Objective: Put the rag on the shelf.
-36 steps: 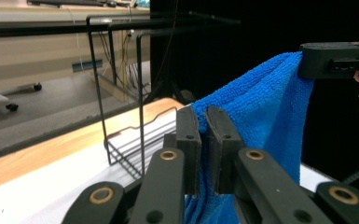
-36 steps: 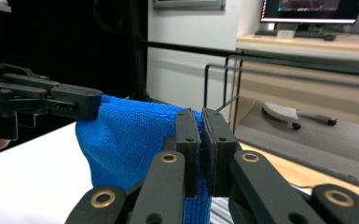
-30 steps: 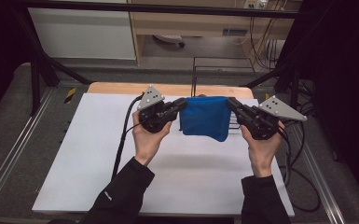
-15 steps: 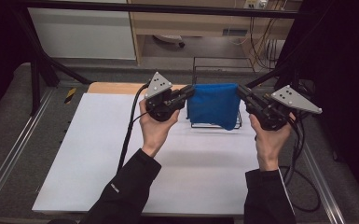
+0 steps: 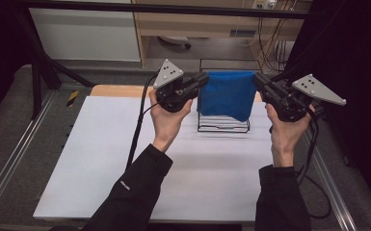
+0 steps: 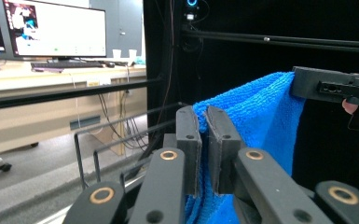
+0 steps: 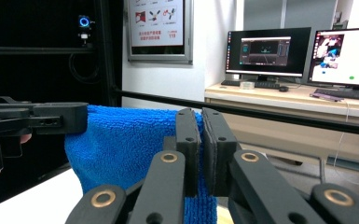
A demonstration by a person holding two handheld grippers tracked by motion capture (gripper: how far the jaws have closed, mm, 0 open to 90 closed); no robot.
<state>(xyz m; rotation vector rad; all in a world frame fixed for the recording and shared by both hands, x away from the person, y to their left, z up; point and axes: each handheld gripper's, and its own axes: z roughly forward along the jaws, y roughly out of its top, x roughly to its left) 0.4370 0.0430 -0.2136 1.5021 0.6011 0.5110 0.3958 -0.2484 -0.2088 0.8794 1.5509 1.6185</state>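
While each tool pinches a top corner of the blue towel [image 5: 226,94] — left tool [image 5: 203,80] at nine o'clock, right tool [image 5: 259,81] at three — it hangs above the wire rack [image 5: 223,126].

One blue terry-cloth towel [image 5: 227,95] hangs in the upper middle of the high view. Two black two-jaw grippers are counted: the left gripper [image 5: 203,80] at the towel's left edge and the right gripper [image 5: 259,81] at its right edge, each topped by one grey three-cornered plate, two plates in all. Two hands hold them, one each. One black wire rack [image 5: 223,124] stands below the towel, and one white rectangular table top [image 5: 101,159] lies under everything. Three lit computer monitors show in the upper right of the right gripper view, with one red-and-white wall poster [image 7: 157,27] at its top centre
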